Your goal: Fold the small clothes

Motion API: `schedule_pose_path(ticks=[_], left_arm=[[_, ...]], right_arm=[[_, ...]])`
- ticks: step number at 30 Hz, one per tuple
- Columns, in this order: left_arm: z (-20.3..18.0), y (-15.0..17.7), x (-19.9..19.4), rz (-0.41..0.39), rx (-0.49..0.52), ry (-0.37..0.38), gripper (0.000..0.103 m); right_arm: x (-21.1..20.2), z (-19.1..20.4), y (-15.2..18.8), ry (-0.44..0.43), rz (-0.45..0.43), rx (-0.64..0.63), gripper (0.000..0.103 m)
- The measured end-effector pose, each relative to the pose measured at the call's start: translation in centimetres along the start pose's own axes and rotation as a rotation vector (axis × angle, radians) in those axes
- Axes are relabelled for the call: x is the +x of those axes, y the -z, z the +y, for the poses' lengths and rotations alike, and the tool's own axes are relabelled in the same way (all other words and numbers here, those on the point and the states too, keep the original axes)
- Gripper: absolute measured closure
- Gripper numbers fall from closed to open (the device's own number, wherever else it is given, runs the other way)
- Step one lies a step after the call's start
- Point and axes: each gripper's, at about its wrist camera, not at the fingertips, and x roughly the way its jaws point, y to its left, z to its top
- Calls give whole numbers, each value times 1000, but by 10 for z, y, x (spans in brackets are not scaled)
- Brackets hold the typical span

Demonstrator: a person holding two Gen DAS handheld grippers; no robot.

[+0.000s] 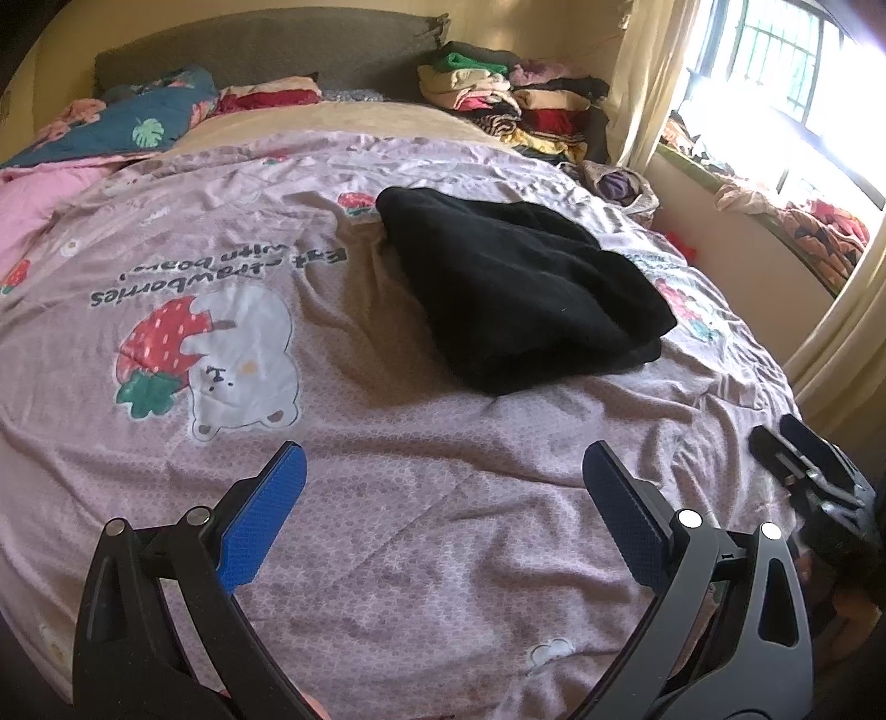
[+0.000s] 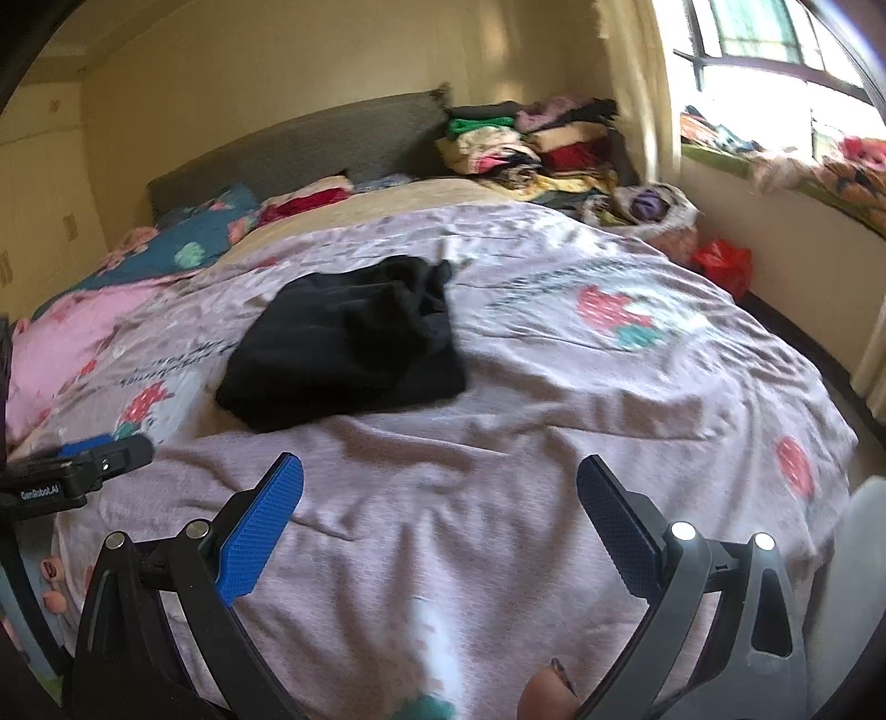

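A wide bed fills both views, spread with a pale purple bedsheet (image 1: 421, 509) printed with strawberries and a white bear. A folded black garment (image 1: 520, 288) lies on the sheet near its middle, in front of the grey headboard (image 1: 266, 50). A pile of folded clothes (image 1: 515, 105) sits beyond the garment, beside the headboard. Nearer than the garment, the left gripper (image 1: 443, 471) and right gripper (image 2: 440, 476) hover with blue pads spread apart, gripping nothing.

Black tool (image 1: 443, 465) — blue fingers (image 1: 266, 515)
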Motion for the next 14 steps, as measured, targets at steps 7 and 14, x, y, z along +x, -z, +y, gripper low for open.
schedule_pose_path(ticks=[7,14], left_arm=[[57,-17,3,38,-99,-25,9],[268,-51,-8,-2,-353,-431,9]], right_arm=[[-37,-133,1,325,-31,221,5],[-80,-363,59,856,111,609,4]])
